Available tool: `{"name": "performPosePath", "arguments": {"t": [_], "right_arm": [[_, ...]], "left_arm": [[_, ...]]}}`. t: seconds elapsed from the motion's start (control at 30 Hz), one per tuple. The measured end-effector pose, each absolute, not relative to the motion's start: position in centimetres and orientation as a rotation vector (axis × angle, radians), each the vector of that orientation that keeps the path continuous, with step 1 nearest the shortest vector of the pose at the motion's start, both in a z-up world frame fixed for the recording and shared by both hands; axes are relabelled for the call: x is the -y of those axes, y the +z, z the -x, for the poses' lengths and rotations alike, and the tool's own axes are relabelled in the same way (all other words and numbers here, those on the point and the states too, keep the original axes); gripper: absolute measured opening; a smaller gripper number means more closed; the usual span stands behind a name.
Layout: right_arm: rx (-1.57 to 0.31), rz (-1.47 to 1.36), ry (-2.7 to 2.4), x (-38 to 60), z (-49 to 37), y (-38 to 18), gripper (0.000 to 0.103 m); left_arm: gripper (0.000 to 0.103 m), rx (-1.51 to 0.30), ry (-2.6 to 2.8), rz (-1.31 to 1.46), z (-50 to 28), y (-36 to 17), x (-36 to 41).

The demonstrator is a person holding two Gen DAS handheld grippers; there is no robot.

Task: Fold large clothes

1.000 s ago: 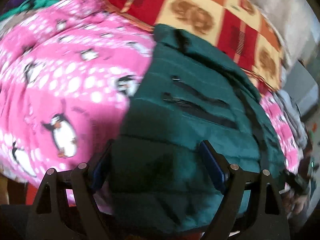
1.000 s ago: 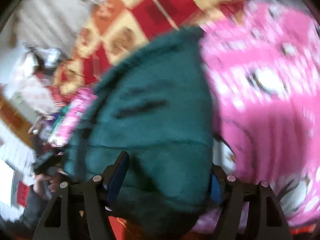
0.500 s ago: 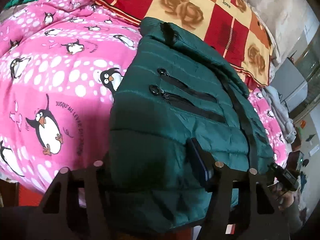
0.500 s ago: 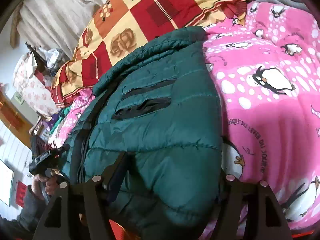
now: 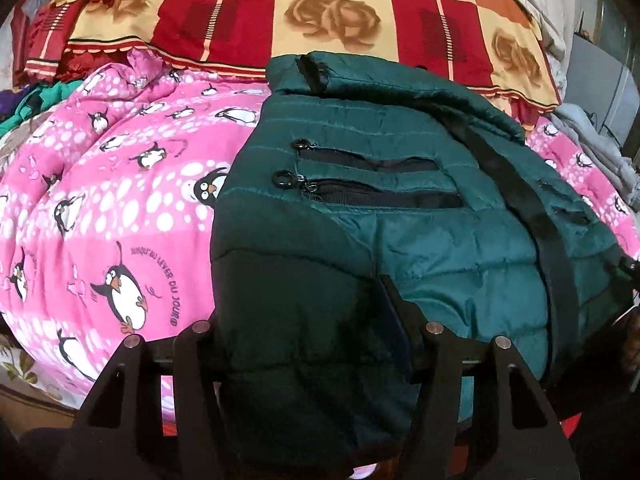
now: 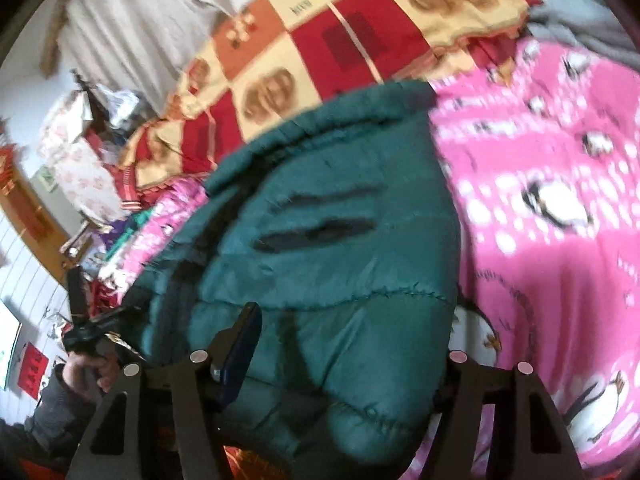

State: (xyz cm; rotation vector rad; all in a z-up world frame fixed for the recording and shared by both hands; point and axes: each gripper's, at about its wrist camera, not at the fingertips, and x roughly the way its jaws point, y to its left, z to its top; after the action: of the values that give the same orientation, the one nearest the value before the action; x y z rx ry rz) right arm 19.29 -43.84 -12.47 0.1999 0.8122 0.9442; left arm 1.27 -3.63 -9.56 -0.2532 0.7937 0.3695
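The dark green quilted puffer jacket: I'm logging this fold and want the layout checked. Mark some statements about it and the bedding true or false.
1. The dark green quilted puffer jacket lies on a pink penguin-print blanket. True.
2. Two zip pockets with ring pulls show on its upper face. True.
3. The jacket hangs on a hanger. False: it lies on the bed.
4. The red and yellow checked rose-print cover lies nearer the camera than the jacket. False: it lies beyond it.
5. The left gripper has the jacket's near edge between its fingers. True.
6. The right gripper is clear of the jacket. False: jacket fabric fills its gap.
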Motion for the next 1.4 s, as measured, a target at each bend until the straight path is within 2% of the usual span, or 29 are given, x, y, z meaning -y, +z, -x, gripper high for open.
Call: {"name": "performPosePath", "arguments": {"t": [0.17,0.43,0.57,0.7,0.83,0.93,0.97,1.0,1.1,1.23,1.3,1.4], "right_arm": [[-0.902,-0.152,0.921,42.7,-19.8,-14.3,0.067],[-0.895,-0.169,0.907,42.8,-19.9,-14.4,0.067],[-0.901,-0.217,0.882,43.1,-20.0,-14.5,0.066],[-0.858,-0.163,0.880,42.8,-19.5,-12.9,0.050],[-0.781,-0.158,0.889,42.4,-19.0,-11.6,0.045],[-0.799,-0.170,0.871,42.0,-19.2,-11.9,0.045],[-0.815,-0.174,0.862,41.8,-19.3,-12.1,0.045],[-0.832,-0.186,0.864,41.8,-19.6,-12.4,0.045],[-0.819,-0.203,0.879,42.3,-19.6,-11.9,0.038],[-0.811,-0.217,0.883,42.7,-19.5,-11.8,0.034],[-0.812,-0.210,0.875,42.6,-19.6,-12.0,0.034],[-0.851,-0.218,0.863,42.5,-20.0,-12.8,0.035]], "left_arm": [[0.058,-0.793,0.370,0.253,-1.2,-9.6,3.5],[0.061,-0.791,0.376,0.254,-1.2,-9.6,3.3],[0.068,-0.769,0.386,0.283,-1.3,-9.8,3.5],[0.068,-0.746,0.383,0.344,-1.2,-9.8,3.0],[0.068,-0.757,0.369,0.352,-1.1,-9.7,2.7],[0.053,-0.756,0.380,0.335,-0.9,-9.4,3.0],[0.042,-0.753,0.378,0.341,-0.8,-9.3,3.0],[0.036,-0.749,0.376,0.346,-0.6,-9.3,3.0],[0.030,-0.739,0.369,0.367,-0.3,-9.0,3.0],[0.033,-0.746,0.373,0.377,-0.5,-9.3,2.9],[0.048,-0.749,0.376,0.394,-0.5,-9.5,2.7],[0.055,-0.753,0.369,0.419,-0.5,-9.9,2.4]]}}
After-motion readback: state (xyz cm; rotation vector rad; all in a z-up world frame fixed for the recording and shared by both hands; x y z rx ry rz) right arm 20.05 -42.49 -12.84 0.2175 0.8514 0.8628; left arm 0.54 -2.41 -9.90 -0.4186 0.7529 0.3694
